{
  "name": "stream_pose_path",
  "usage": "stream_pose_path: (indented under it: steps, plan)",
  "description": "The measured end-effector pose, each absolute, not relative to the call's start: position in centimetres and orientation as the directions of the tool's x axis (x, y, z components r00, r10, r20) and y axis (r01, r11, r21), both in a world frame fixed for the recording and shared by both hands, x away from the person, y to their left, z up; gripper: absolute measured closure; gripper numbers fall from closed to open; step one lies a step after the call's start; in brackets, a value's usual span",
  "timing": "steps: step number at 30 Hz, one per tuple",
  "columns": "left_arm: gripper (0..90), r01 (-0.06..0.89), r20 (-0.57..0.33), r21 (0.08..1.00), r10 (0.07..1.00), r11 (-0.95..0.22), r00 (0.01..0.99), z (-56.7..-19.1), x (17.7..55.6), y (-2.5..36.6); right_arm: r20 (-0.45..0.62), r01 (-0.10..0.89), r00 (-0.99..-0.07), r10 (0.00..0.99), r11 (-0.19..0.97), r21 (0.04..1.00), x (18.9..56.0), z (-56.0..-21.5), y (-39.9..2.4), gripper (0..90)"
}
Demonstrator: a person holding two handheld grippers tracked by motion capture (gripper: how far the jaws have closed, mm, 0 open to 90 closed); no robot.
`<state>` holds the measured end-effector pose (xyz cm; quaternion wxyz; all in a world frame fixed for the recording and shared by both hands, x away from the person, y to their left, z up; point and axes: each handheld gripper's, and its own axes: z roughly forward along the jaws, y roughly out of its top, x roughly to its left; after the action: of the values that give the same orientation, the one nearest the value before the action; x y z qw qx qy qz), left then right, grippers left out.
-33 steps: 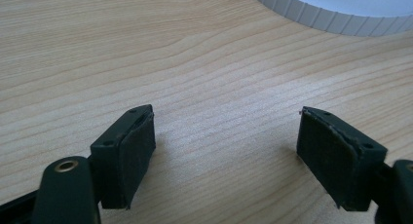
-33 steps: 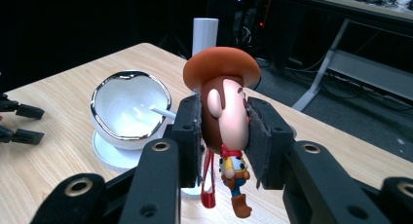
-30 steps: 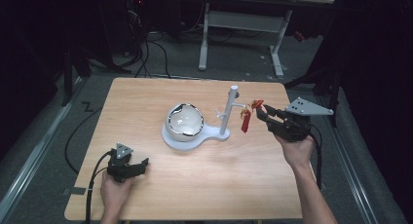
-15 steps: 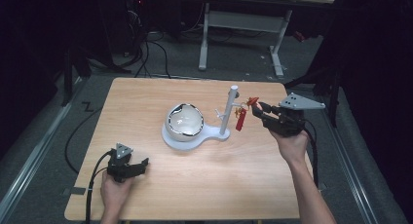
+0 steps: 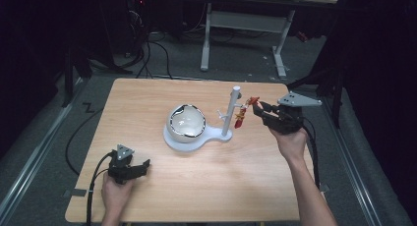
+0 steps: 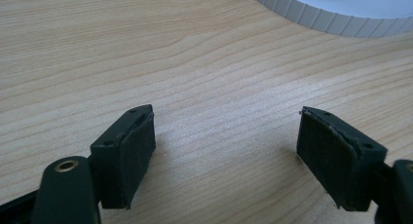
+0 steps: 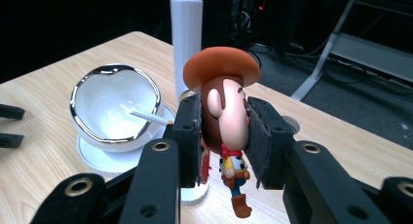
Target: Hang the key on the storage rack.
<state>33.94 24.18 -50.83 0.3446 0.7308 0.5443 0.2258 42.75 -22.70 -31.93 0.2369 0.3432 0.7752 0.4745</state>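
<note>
A small cowboy figure [image 7: 226, 112] with a brown hat, red neckerchief and blue trousers hangs in my right gripper [image 7: 224, 121], whose jaws are shut on its head. In the high view, the figure [image 5: 240, 117] is just right of the white post [image 5: 231, 113]; whether they touch I cannot tell. The post [image 7: 186, 29] rises from a white base [image 5: 211, 135] that also carries a white bowl [image 5: 187, 122] with a silver rim. My left gripper [image 5: 142, 166] rests at the table's front left, open and with nothing in it. Its jaws [image 6: 226, 141] stand wide over bare wood.
A thin white peg [image 7: 148, 118] sticks out from the post toward the bowl [image 7: 114, 107]. The base's ribbed edge [image 6: 336, 14] lies beyond the left gripper. The wooden table [image 5: 147, 103] stands on a dark floor with cables [image 5: 157, 54] and a desk frame [image 5: 246, 24] behind.
My right gripper has carried the figure leftward, closer to the white post. The left gripper has stayed where it was.
</note>
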Motion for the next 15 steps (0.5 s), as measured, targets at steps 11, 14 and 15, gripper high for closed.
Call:
stream_pose_path:
  steps: [11, 14, 15]
  plan:
    - [22.5, 0.640, -0.048, 0.749, 0.951, -0.168, 0.305, -50.8, 33.9, 24.2, -0.033, 0.336, -0.635, 0.772, 0.315, 0.888, 43.5, -33.3, -22.7, 67.9]
    - [22.6, 0.640, -0.048, 0.749, 0.951, -0.168, 0.305, -50.8, 33.9, 24.2, -0.026, 0.348, -0.631, 0.776, 0.312, 0.884, 43.6, -33.7, -22.7, 67.8]
    - [22.6, 0.640, -0.048, 0.750, 0.951, -0.167, 0.305, -50.8, 33.9, 24.2, -0.025, 0.353, -0.630, 0.777, 0.315, 0.881, 43.6, -33.8, -22.7, 67.8]
